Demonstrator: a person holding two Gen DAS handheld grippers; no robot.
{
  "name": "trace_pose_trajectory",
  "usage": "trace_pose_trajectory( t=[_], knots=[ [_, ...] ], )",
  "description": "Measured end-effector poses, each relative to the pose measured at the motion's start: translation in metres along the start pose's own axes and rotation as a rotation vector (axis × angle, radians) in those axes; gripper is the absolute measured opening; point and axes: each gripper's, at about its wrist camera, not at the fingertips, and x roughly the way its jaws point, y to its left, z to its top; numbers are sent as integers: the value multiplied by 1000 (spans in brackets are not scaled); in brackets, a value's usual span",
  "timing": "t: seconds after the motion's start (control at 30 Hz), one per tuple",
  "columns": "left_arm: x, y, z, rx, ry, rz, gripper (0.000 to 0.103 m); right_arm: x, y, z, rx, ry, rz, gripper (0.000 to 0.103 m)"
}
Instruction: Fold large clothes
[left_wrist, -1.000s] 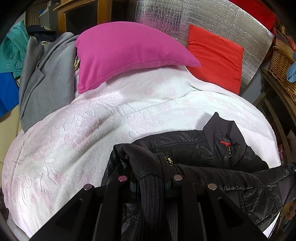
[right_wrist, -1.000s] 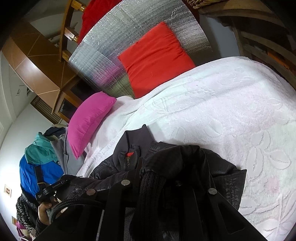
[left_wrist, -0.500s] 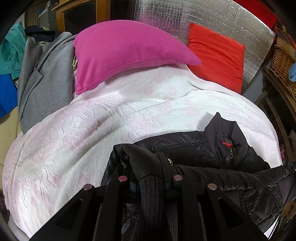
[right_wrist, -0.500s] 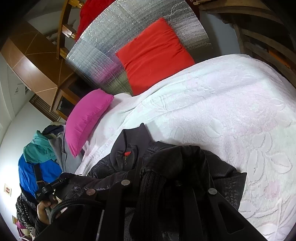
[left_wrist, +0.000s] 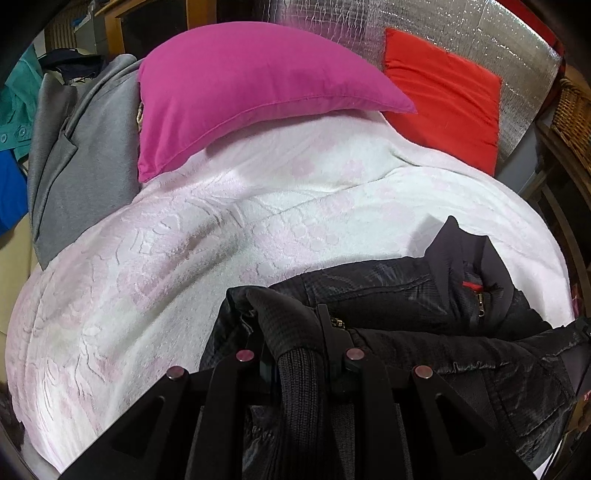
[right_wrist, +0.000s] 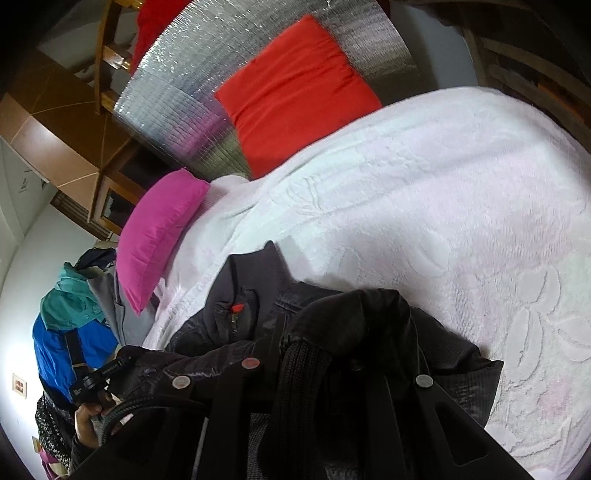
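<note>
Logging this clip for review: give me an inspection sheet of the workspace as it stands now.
Surface: white embossed bedspread.
Job's things: black jacket lying on it, collar toward the pillows.
Clutter: pink pillow, red pillow, grey coat at the bed's edge.
Grippers: left gripper and right gripper each shut on a ribbed jacket cuff.
Cables: nothing seen.
Surroundings: silver foil panel, wicker basket.

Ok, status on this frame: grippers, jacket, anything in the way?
Left gripper shut on black jacket at a ribbed cuff. Right gripper shut on the other cuff. Jacket body lies on white bedspread. Pink pillow far off, nothing blocking.
</note>
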Motion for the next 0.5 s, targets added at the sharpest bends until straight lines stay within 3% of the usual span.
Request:
trace_pose_trajectory(
  t=[0.5],
  knots=[
    [20,-3,7,31,24,26,18,16,-11,5,9,28,-18,15]
  ],
)
